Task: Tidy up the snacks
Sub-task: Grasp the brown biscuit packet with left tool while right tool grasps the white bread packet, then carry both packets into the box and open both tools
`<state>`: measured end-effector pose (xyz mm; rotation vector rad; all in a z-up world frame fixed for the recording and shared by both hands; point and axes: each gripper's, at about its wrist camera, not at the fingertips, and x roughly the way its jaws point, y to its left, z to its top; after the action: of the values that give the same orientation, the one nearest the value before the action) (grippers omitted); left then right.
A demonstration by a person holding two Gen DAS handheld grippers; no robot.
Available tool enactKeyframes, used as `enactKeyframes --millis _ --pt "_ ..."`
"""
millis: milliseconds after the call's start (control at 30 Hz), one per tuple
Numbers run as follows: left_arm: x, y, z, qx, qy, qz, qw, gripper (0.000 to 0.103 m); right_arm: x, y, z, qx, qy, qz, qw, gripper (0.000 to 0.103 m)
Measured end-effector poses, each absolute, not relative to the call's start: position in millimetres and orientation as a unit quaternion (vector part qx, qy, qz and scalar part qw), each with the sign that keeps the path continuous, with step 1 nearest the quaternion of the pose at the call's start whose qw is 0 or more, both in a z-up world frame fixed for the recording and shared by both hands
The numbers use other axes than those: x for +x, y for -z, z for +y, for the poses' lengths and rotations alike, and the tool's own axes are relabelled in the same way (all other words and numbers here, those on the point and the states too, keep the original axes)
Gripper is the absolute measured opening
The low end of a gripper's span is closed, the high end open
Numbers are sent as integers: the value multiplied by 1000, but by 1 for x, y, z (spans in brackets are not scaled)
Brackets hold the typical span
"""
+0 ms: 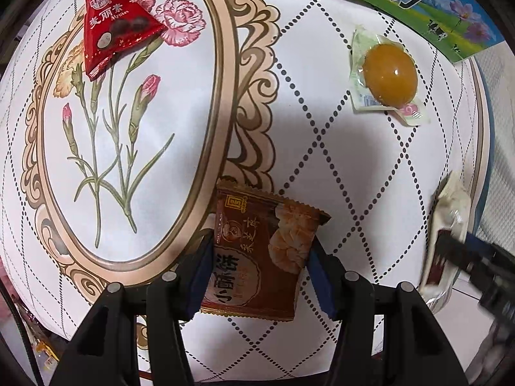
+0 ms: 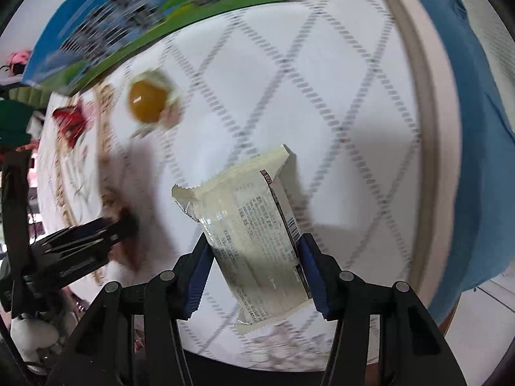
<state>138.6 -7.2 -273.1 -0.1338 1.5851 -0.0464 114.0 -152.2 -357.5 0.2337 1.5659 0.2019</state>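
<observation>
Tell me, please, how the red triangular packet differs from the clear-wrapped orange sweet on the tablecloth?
The red triangular packet is opaque foil with printed lettering; the orange sweet shows through a clear wrapper. The packet is angular and pointed, while the sweet is a rounded oval. The packet lies on the flower motif inside the oval frame; the sweet lies on the diamond-patterned part. Both rest loose on the tablecloth, untouched by either gripper.

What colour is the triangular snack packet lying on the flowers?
Red, with white lettering: the triangular foil snack packet shows best in the left wrist view.

White tablecloth [image 1: 338, 160] with dotted diamonds lying across the frame, printed carnation oval [image 1: 128, 122] showing at left, blue cloth [image 2: 476, 128] hanging at right edge
</observation>
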Motion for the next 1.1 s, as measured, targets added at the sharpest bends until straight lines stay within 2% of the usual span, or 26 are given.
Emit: enactKeyframes --millis 100,267,433,467,600,767,867,1100 --pt "132 274 -1 -56 23 714 698 53 108 362 -141 82 -87 700 704 57" --pt "137 286 -18 -31 33 718 695 56 106 375 -127 48 -89 704 703 64" --pt "134 287 -38 -7 33 716 697 55 111 386 -98 25 -82 701 708 63" --pt "133 285 -40 -3 34 713 700 53 110 385 -96 21 -82 698 711 62" --pt "126 273 -46 1 48 702 710 52 99 368 -92 43 -88 683 723 61" --pt "131 222 -46 -32 69 672 737 52 107 326 -100 102 -112 655 740 61" --pt "149 173 -43 -65 83 635 765 52 123 286 -103 132 -132 626 757 61" --pt "220 84 -34 -77 104 576 807 52 212 183 -115 151 -159 547 808 61"
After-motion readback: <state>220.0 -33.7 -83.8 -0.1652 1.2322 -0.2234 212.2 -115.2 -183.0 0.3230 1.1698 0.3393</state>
